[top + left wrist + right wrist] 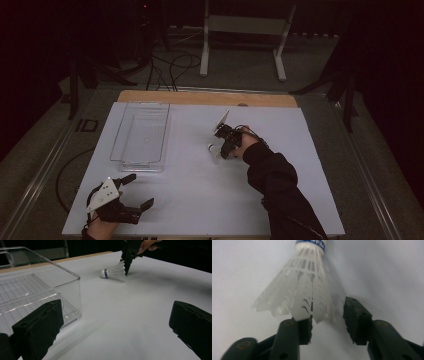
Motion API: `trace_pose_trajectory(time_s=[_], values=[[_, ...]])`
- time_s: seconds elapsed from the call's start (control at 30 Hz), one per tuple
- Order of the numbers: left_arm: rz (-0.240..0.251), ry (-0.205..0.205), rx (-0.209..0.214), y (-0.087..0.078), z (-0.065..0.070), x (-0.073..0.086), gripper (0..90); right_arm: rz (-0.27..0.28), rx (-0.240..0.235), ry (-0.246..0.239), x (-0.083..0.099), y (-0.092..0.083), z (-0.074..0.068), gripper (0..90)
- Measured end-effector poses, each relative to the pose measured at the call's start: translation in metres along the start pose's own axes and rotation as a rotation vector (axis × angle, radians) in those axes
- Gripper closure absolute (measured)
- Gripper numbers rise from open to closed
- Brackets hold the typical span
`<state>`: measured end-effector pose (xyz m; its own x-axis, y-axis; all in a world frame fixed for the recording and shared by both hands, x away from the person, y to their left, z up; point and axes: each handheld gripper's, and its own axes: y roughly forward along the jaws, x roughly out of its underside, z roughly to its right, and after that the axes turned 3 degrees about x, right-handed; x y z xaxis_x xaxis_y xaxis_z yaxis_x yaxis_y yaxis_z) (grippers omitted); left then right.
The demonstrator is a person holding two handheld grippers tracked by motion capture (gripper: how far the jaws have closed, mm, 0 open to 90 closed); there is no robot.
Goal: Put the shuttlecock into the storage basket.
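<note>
A white feather shuttlecock [302, 287] with a blue band at its cork lies on its side on the white table [200, 200]. My right gripper [328, 325] points at its skirt. The skirt's rim rests against the left pad, while the right pad stands apart from the feathers, so the jaws are open around the rim. From the high view the shuttlecock [212, 149] sits mid-table at the tip of the right gripper [221, 151]. My left gripper [139, 191] hovers open and holding nothing at the near left corner. Its own view shows the shuttlecock [113, 272] far ahead under the right gripper [126, 265].
A clear plastic bin [142, 132] stands at the left of the table, close in front of the left gripper [115, 327]. A wooden strip [205, 97] runs along the table's far edge. Cables [172, 67] and a white stand [245, 30] are on the floor beyond.
</note>
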<state>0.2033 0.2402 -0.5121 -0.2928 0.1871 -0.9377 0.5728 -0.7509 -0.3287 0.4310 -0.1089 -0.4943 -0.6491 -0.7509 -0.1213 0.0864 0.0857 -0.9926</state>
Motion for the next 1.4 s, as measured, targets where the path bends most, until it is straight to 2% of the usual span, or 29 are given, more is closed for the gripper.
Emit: trace_pose_trajectory(time_s=[0.17,0.3,0.37,0.47,0.53,0.67,0.87,0.9,1.0,1.17,1.27,1.3,1.33,1.4], values=[[-0.002,0.001,0.001,0.000,0.000,0.000,0.0,0.012,0.002,-0.024,-0.005,-0.001,-0.001,68.6],[-0.001,0.000,0.002,0.000,0.000,0.000,0.0,-0.018,0.006,-0.046,-0.006,0.001,-0.004,77.4],[-0.002,-0.001,0.003,0.000,0.000,0.000,0.0,-0.021,0.001,-0.043,-0.007,0.002,-0.004,84.3],[-0.002,0.000,0.003,0.000,0.000,0.000,0.1,-0.031,-0.003,-0.043,-0.007,0.002,-0.006,89.3],[-0.004,0.000,0.003,0.000,0.000,0.000,0.0,-0.026,0.000,-0.078,-0.006,0.003,-0.005,89.7],[-0.005,0.000,0.003,0.001,0.000,0.000,0.0,-0.013,-0.011,-0.078,-0.005,-0.002,-0.005,90.0],[-0.010,0.005,0.003,0.001,0.001,0.000,0.0,-0.008,-0.022,-0.114,-0.001,-0.010,-0.006,90.0],[-0.011,0.006,0.002,0.001,0.001,0.000,0.0,-0.023,-0.033,-0.108,-0.001,-0.012,-0.007,90.0],[-0.013,0.006,0.002,0.001,0.001,0.000,0.0,-0.030,-0.022,-0.146,0.003,-0.014,-0.008,90.0],[-0.014,0.009,-0.001,0.001,0.001,0.000,0.0,-0.049,-0.041,-0.165,0.011,-0.019,-0.008,90.0],[-0.015,0.009,-0.002,0.001,0.001,0.000,0.0,-0.052,-0.032,-0.180,0.014,-0.020,-0.008,90.0],[-0.015,0.009,-0.002,0.001,0.001,0.000,0.0,-0.054,-0.035,-0.190,0.016,-0.021,-0.008,90.0],[-0.015,0.009,-0.002,0.001,0.001,0.000,0.0,-0.049,-0.043,-0.228,0.020,-0.022,-0.007,90.0],[-0.015,0.009,-0.003,0.001,0.002,0.000,0.0,-0.041,-0.069,-0.249,0.024,-0.023,-0.007,90.0]])
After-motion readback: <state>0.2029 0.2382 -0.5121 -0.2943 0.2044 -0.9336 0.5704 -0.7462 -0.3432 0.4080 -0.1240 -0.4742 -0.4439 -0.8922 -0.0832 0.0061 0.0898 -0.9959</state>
